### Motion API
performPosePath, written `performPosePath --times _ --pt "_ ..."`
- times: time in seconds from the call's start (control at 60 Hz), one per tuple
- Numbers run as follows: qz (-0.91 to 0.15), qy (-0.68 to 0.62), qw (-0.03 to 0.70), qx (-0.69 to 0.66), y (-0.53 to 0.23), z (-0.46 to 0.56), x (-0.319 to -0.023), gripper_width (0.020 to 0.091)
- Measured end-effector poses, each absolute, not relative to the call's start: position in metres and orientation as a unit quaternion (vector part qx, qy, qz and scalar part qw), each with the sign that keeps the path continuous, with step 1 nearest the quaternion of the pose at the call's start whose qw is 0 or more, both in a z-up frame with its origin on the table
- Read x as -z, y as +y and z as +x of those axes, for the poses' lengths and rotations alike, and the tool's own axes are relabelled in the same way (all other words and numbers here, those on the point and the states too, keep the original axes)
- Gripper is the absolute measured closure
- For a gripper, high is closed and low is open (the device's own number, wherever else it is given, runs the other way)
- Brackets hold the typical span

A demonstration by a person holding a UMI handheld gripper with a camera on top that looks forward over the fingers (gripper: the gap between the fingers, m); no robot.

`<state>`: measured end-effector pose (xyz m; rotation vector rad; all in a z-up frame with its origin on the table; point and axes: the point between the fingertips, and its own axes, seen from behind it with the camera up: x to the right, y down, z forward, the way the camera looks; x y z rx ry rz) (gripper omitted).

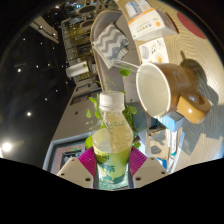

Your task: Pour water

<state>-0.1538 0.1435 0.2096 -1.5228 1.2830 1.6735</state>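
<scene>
Both fingers (88, 160) clamp clear white-capped bottle (111, 140), greenish liquid inside.

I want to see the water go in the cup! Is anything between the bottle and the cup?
Nothing visible is. The gripper is shut on the bottle, whose white cap is still on. The cup lies tipped just beyond it, mouth facing the bottle, with open space between. The cap would likely have to come off before pouring.

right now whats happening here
A person's handheld claw is shut on a clear plastic bottle with a white cap, held upright between the pink pads. Just beyond it sits a white mug tipped on its side, mouth facing the bottle. The cap looks on, so no water is pouring yet.
</scene>
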Motion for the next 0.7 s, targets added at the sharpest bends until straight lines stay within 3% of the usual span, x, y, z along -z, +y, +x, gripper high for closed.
performPosePath --times 0.15,0.317,0.417,0.567,0.7 --pt "-0.654 0.366 0.378 -0.544 0.139 -0.129 -0.248 0.0720" --pt "-0.713 0.216 0.538 -0.394 0.128 -0.063 -0.313 0.0714" --pt "-0.731 0.143 0.603 -0.286 0.126 -0.019 -0.329 0.0716" --pt "-0.754 0.073 0.641 -0.123 0.114 0.058 -0.310 0.0718" --pt "-0.786 0.041 0.616 -0.040 0.103 0.109 -0.243 0.0717"
